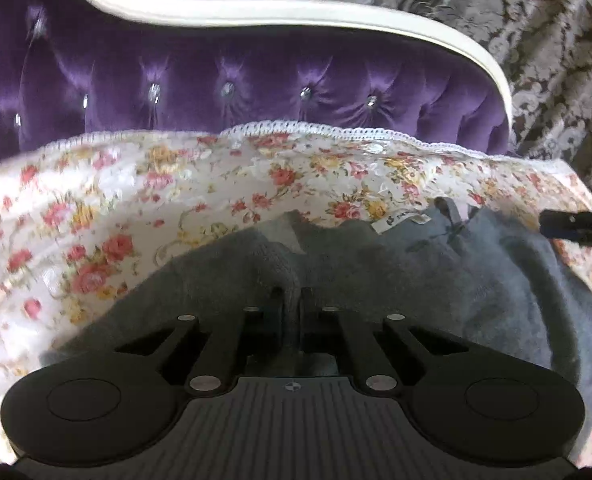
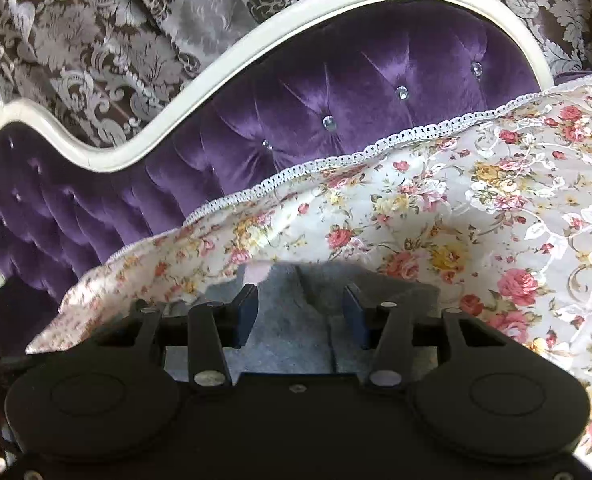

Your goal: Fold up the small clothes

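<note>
Here the left gripper point(image 1: 291, 300) pinches a ridge of the grey garment point(image 1: 436, 280) lying on the floral cloth point(image 1: 95, 208) near its lace edge point(image 1: 336, 130), while the right gripper point(image 2: 300, 308) hovers parted over the garment, the purple headboard point(image 1: 215, 80) beyond.

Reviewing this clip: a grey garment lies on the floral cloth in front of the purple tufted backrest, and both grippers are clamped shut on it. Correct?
Not quite. Only the left gripper is shut on the grey garment. In the right wrist view, the right gripper is open, its fingers apart over the fabric. The floral cloth and purple backrest are as described.
</note>
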A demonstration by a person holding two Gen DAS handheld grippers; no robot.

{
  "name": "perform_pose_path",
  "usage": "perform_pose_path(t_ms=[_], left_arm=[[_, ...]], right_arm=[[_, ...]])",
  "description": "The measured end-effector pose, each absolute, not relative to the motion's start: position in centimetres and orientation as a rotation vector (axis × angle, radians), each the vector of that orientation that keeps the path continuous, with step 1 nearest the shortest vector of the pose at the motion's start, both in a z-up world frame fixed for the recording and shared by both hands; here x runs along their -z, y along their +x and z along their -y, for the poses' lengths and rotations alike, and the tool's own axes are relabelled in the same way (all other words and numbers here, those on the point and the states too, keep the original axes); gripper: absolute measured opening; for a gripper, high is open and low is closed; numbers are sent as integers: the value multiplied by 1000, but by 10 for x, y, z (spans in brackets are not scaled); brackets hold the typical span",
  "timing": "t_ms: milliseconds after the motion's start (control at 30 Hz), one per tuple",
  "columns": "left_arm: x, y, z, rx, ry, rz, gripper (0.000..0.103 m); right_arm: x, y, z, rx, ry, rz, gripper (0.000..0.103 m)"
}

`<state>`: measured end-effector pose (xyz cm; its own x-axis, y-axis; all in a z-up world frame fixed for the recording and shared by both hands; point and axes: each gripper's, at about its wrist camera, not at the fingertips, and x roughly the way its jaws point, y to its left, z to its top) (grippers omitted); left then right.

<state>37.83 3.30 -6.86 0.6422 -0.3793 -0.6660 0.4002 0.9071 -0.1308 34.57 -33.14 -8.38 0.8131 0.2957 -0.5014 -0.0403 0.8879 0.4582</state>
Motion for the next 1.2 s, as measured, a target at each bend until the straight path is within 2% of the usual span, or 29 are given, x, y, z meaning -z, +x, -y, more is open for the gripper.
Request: perform_pose_path(t_ms=[200, 367, 400, 433, 500, 600, 667, 767, 800, 833, 867, 900, 933, 967, 1067, 1200], left_arm=[[47, 373, -43, 401, 19, -656, 6], [48, 385, -47, 366, 14, -680, 6], [50, 386, -48, 362, 11, -684, 6], [51, 386, -49, 360, 3, -685, 6], [51, 387, -52, 349, -20, -672, 6], [60, 394, -53, 299, -13, -683, 7], [72, 403, -52, 257, 11, -746, 8], [79, 407, -54, 219, 0, -754, 20], [78, 407, -54, 216, -3, -758, 25], [74, 407, -54, 206, -2, -766, 42], [70, 405, -55, 186, 0, -766, 53], [65, 401, -58, 170, -7, -753, 71], [59, 396, -62, 160, -21, -734, 77], [54, 392, -68, 152, -36, -724, 78], [34, 365, -81, 108, -100, -696, 80], [18, 324, -80, 78, -140, -704, 84]], right_arm=[[79, 353, 317, -222, 335, -606, 56], [80, 370, 302, -240, 249, -657, 56], [82, 374, 300, -243, 239, -674, 52], [85, 376, 298, -250, 223, -693, 16], [85, 376, 290, -266, 160, -702, 10], [80, 369, 279, -218, 59, -643, 10], [86, 376, 282, -155, 58, -668, 10], [95, 381, 283, -142, 52, -694, 11], [94, 381, 281, -134, 35, -691, 14], [92, 379, 279, -128, 28, -688, 23], [89, 378, 278, -119, 24, -684, 33], [86, 375, 278, -108, 22, -672, 54], [81, 371, 278, -99, 24, -650, 70], [76, 366, 279, -96, 30, -622, 77], [56, 344, 280, -76, 53, -551, 81], [36, 306, 279, -89, 133, -497, 95]])
